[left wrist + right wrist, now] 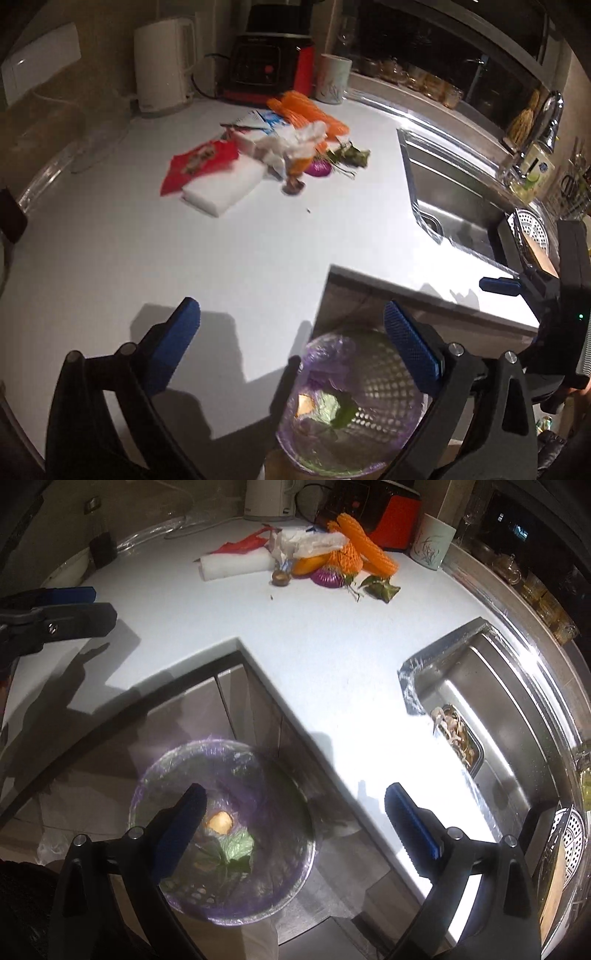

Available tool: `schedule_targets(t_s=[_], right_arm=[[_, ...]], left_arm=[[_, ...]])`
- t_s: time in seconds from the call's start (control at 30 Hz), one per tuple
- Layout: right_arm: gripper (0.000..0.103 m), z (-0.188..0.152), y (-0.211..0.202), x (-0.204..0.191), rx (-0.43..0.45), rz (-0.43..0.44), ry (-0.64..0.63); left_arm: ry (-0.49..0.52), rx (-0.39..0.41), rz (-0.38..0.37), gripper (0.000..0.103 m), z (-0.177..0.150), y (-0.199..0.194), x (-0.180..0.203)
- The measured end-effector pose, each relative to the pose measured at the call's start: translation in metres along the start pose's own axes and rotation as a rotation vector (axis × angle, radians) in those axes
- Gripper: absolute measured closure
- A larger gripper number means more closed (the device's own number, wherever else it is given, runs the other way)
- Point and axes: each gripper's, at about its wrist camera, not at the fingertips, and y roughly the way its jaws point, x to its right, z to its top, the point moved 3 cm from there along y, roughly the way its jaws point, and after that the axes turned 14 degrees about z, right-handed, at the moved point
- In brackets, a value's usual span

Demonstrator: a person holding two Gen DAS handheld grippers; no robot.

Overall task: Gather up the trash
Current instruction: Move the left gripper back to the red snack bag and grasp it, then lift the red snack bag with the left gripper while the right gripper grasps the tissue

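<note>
where the right view shows sink scraps (pixel 456 734), left doesn't.

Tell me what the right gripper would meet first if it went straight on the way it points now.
Probably the trash bin with the purple liner, below the open right gripper; depth is unclear.

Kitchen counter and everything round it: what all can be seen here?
Bin: one, purple-lined, below the counter, scraps inside.
Trash pile: one, mixed, far on the counter.
Red wrapper: one, pile's left side.
Foam block: one, white, beside the wrapper.
Orange netting: several pieces, pile's far side.
Leaves: a few, green, pile's right end.
Kettle: one, white, at the back.
Mug: one, pale, at the back.
Sink: one, steel, at right.
Left tongs: blue pads, open, empty.
Right tongs: blue pads, open, over the bin.
</note>
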Motion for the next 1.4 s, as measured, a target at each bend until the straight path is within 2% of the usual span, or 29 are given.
schedule_targets(t_s=[0.13,0.3,0.47,0.53,0.67,0.77,0.8,0.83,0.87,0.93,0.97,1.0,1.07,1.17,1.4], right_arm=[[0.007,0.032,-0.011,0.004,0.070,0.021,0.022],[0.004,0.071,-0.022,0.014,0.153,0.028,0.068],[0.004,0.093,-0.019,0.022,0.174,0.014,0.102],[0.004,0.099,-0.014,0.026,0.172,0.006,0.112],[0.004,0.106,-0.005,0.035,0.168,0.000,0.149],[0.004,0.109,0.002,0.040,0.160,-0.006,0.167],[0.004,0.109,0.003,0.042,0.156,-0.011,0.172],[0.004,0.109,0.006,0.044,0.151,-0.016,0.179],[0.004,0.108,0.008,0.046,0.148,-0.019,0.187],[0.004,0.108,0.012,0.049,0.143,-0.019,0.204],[0.004,0.108,0.014,0.050,0.142,-0.018,0.212],[0.004,0.108,0.016,0.051,0.141,-0.016,0.219],[0.004,0.109,0.019,0.052,0.138,-0.011,0.227],[0.004,0.112,0.025,0.051,0.134,-0.006,0.224],[0.004,0.133,0.034,0.062,0.176,0.005,0.218]], left_arm=[[-0.040,0.030,0.016,0.008,0.032,0.011,-0.030],[-0.109,0.034,-0.007,0.008,0.069,0.042,-0.056],[-0.129,0.003,-0.017,0.008,0.101,0.087,-0.070],[-0.099,0.002,0.005,0.008,0.110,0.103,-0.068],[0.035,0.006,0.070,0.008,0.120,0.136,-0.051],[0.108,0.003,0.093,0.010,0.122,0.158,-0.043],[0.120,-0.001,0.088,0.013,0.123,0.164,-0.042],[0.128,-0.009,0.075,0.024,0.124,0.169,-0.042],[0.129,-0.023,0.059,0.039,0.126,0.174,-0.043],[0.115,-0.051,-0.005,0.052,0.128,0.180,-0.046],[0.104,-0.051,-0.026,0.064,0.130,0.181,-0.049],[0.105,-0.052,-0.024,0.079,0.132,0.181,-0.051],[0.103,-0.060,-0.041,0.091,0.135,0.178,-0.055],[0.084,-0.069,-0.084,0.095,0.138,0.173,-0.060],[0.100,-0.001,-0.075,0.096,0.139,0.135,-0.060]])
